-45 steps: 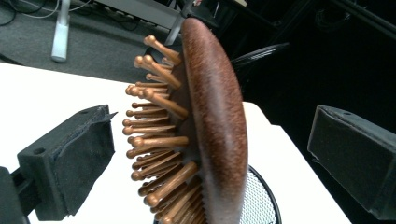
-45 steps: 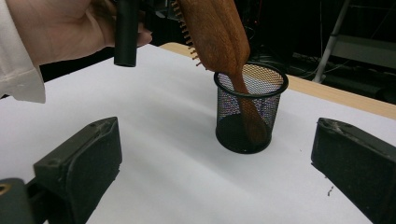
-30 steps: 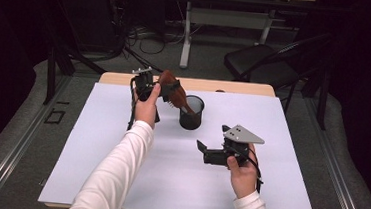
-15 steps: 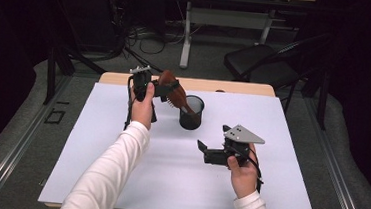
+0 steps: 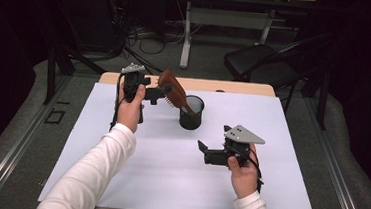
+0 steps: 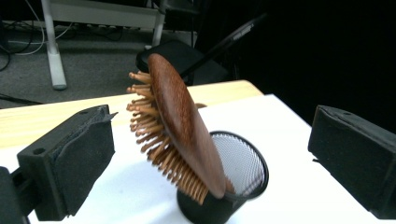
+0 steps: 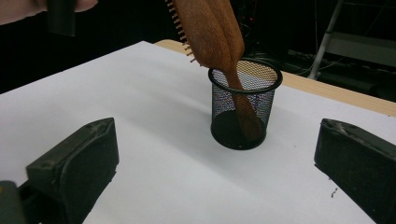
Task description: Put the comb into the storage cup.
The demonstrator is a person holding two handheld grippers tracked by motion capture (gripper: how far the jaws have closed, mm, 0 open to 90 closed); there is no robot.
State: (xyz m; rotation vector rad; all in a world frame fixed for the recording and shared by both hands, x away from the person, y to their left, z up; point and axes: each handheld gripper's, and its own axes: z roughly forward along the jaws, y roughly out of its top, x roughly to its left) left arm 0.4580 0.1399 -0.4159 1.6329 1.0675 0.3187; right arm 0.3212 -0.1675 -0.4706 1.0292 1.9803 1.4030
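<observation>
We are holding a two-jaw gripper in each hand over a table covered with a white sheet [image 5: 132, 180]. A wooden hairbrush [image 5: 173, 95] is standing handle-down in a black mesh pen cup [image 5: 192, 113], which is sitting on the sheet toward the far middle of the table. The brush is leaning well over toward our left, with its oval head sticking up out of the cup and its wooden bristles pointing down and to our left. In the right gripper view we are seeing the handle through the mesh, running down to the bottom of the cup on one side.

Our left gripper [image 5: 160, 93] is raised just beside the brush head, on its left. In the left gripper view its jaws are standing wide apart, one on each side of the picture, and the brush head is sitting between them without touching either pad; it is gripping nothing.

Our right gripper [image 5: 201, 148] is hovering low over the sheet, nearer to us and to the right of the cup, well apart from it and pointing toward it. Its jaws are also spread wide and are holding nothing, with the cup framed between them farther off.
</observation>
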